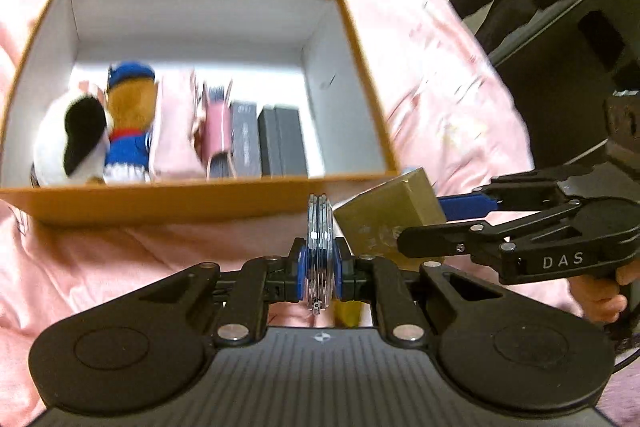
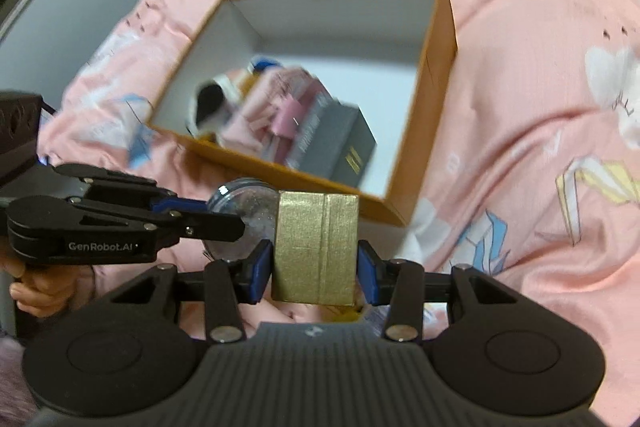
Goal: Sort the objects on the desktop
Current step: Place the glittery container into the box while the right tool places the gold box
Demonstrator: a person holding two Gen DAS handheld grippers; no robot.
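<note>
While blue pads (image 2: pixel 366 259) pinch it, matte gold box (image 2: pixel 316 247) shows crisp flat faces.

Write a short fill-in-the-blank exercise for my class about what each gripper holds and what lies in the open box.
1. The right gripper holds a small ______-coloured box between its fingers.
2. The left gripper is shut on a clear, round, ______ case.
3. The orange box stands on a ______ patterned cloth.
4. The plush toys lie at the ______ end of the orange box in the left wrist view.

Missing words: gold; flat; pink; left
</note>
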